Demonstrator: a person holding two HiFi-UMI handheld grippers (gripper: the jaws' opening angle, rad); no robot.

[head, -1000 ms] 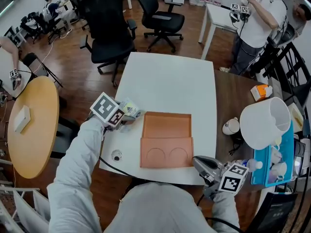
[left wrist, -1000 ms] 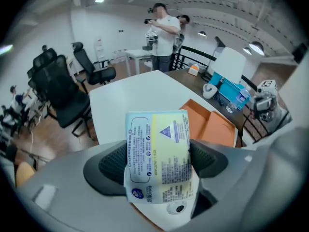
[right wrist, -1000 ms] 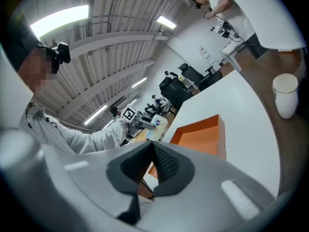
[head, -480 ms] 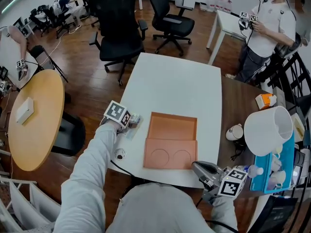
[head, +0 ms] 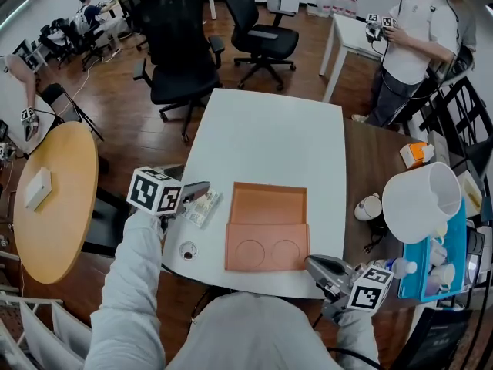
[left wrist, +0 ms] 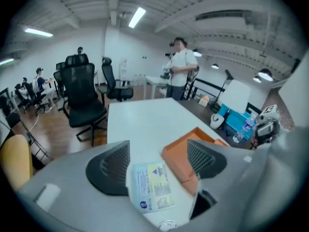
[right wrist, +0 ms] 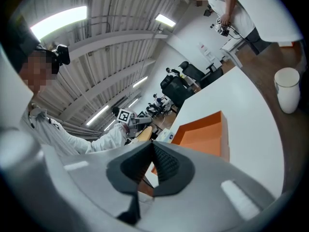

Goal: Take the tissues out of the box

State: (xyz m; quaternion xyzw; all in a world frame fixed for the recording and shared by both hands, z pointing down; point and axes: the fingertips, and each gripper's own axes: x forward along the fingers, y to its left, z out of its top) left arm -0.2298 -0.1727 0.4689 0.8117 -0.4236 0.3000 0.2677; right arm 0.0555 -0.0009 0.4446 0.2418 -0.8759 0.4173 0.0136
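Observation:
The flat orange box (head: 266,226) lies open on the white table (head: 269,141), near its front edge; nothing shows inside it. A small tissue pack (head: 202,207) rests on the table just left of the box. My left gripper (head: 202,190) hangs open right above the pack's left end. In the left gripper view the tissue pack (left wrist: 152,185) lies below and between the spread pads of the left gripper (left wrist: 157,161), not pressed by them, with the orange box (left wrist: 193,151) to its right. My right gripper (head: 312,262) stays shut and empty at the front right corner; the right gripper (right wrist: 150,146) shows its pads touching.
A small white round object (head: 187,250) lies near the table's front left corner. A white cup (head: 368,203), a large white shade (head: 420,195) and a blue tray (head: 439,257) crowd the dark table at right. Office chairs (head: 181,60) stand behind, a round wooden table (head: 50,199) left.
The left gripper has pulled back to the left, away from the box. The tissue pack it carried beside the box now lies flat on the table. The right gripper has barely moved.

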